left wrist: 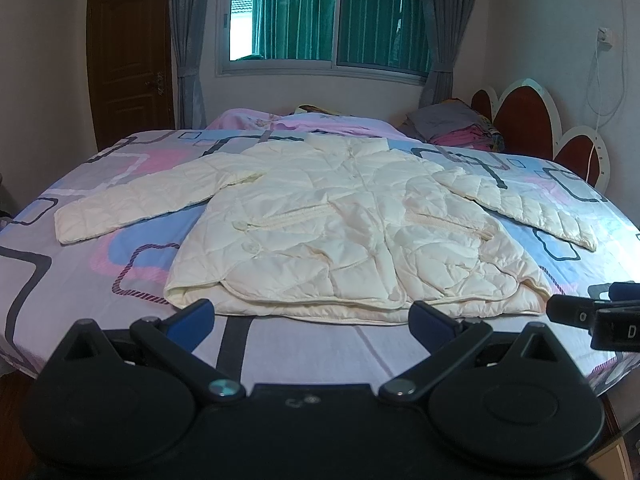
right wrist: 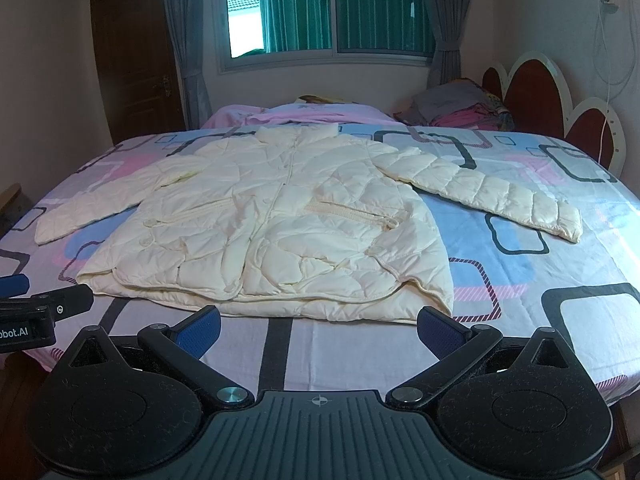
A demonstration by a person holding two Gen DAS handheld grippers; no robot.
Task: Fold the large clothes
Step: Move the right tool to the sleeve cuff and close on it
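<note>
A cream quilted jacket [left wrist: 344,232] lies flat and face up on the bed, collar away from me, both sleeves spread out to the sides; it also shows in the right wrist view [right wrist: 272,224]. My left gripper [left wrist: 312,316] is open and empty, just short of the jacket's hem, left of centre. My right gripper [right wrist: 318,326] is open and empty, just short of the hem toward its right corner. Each gripper shows at the edge of the other's view.
The bed [left wrist: 72,280] has a patterned pink, blue and grey sheet. A pile of folded clothes [left wrist: 452,124] and a red and white headboard [left wrist: 528,120] are at the far right. A pink quilt [right wrist: 304,114] lies beyond the jacket. A wooden door [left wrist: 128,52] is at the left.
</note>
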